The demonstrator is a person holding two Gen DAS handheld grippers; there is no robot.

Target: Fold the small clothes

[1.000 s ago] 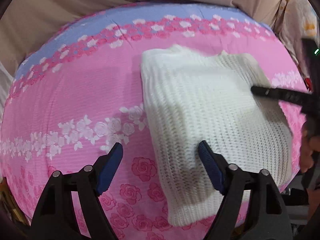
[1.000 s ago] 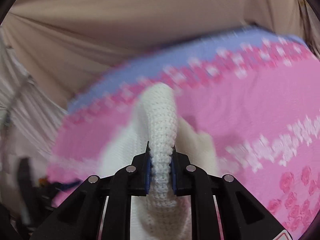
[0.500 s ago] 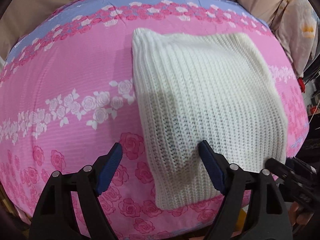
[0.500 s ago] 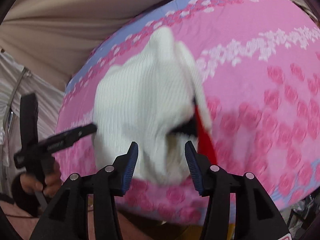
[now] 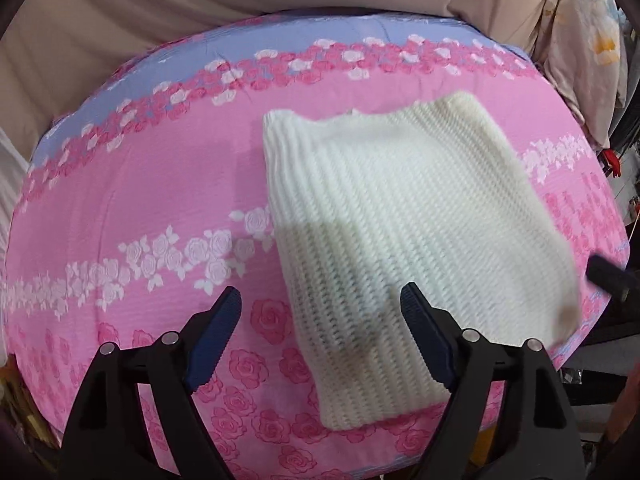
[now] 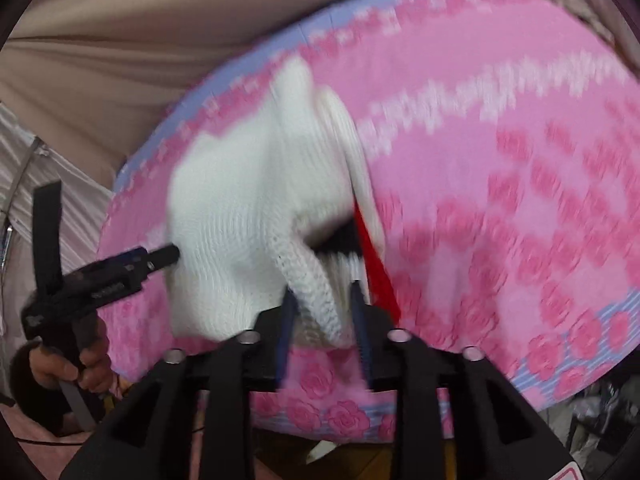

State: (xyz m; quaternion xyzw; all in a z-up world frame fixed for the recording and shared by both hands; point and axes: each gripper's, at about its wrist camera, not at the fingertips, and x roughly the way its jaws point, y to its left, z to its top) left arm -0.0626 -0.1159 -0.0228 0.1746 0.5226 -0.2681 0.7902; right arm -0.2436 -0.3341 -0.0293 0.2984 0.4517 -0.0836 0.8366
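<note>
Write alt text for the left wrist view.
A folded white knit sweater lies flat on a pink rose-print bedsheet, toward the right. The left hand-held gripper hovers above its near-left corner with jaws wide open, holding nothing. The tip of the right hand-held gripper shows at the right edge.

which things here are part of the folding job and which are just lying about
Part of the job:
- white knitted sweater, folded on the bed
- left gripper, open above the sweater's near edge
- right gripper, jaws opening, a knitted fold between them

Just lying about:
- pink floral bedsheet, only the work surface
- beige curtain behind the bed
- flowered cloth at the far right
</note>
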